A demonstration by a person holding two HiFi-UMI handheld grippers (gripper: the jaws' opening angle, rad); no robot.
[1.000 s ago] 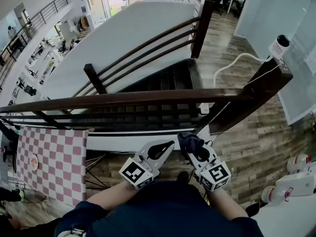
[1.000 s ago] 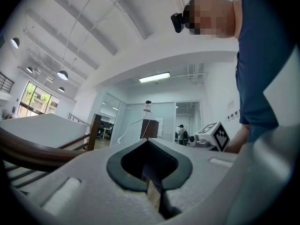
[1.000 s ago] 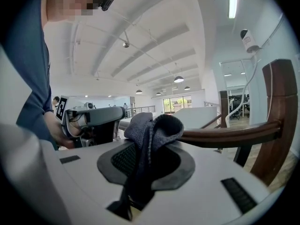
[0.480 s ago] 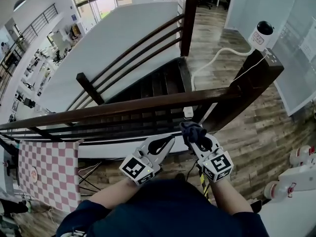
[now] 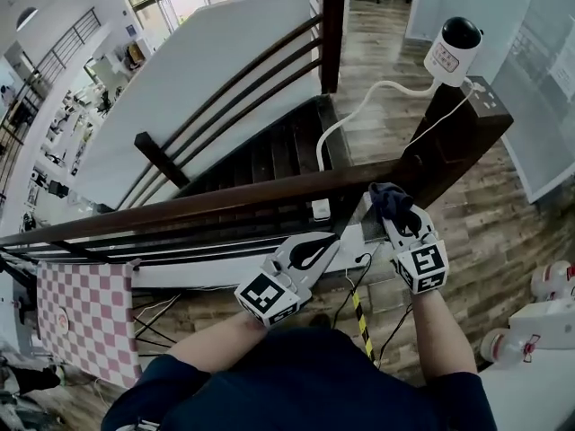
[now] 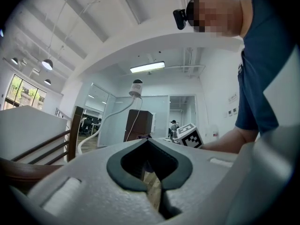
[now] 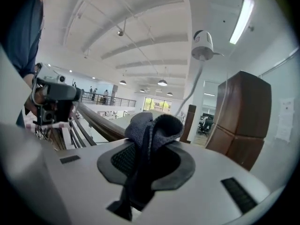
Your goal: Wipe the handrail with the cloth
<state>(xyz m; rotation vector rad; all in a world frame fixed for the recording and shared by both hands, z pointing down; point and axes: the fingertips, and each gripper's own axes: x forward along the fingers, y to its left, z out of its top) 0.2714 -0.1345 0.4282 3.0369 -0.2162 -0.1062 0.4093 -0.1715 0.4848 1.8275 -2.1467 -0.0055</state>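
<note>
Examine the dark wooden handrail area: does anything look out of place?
Yes: a round white camera perches above the dark wooden corner post, its thick white cable curving loose across the stairwell. Otherwise nothing looks damaged.

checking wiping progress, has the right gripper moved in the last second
Yes. The right gripper, shut on the cloth, has gone forward: earlier well short of the handrail, its cloth is now at the rail beside the corner post.

The dark blue-grey cloth [image 7: 150,125], bunched and folded over, is clamped between the jaws of my right gripper [image 5: 398,214], just beside the right end of the dark brown wooden handrail [image 5: 207,205].
</note>
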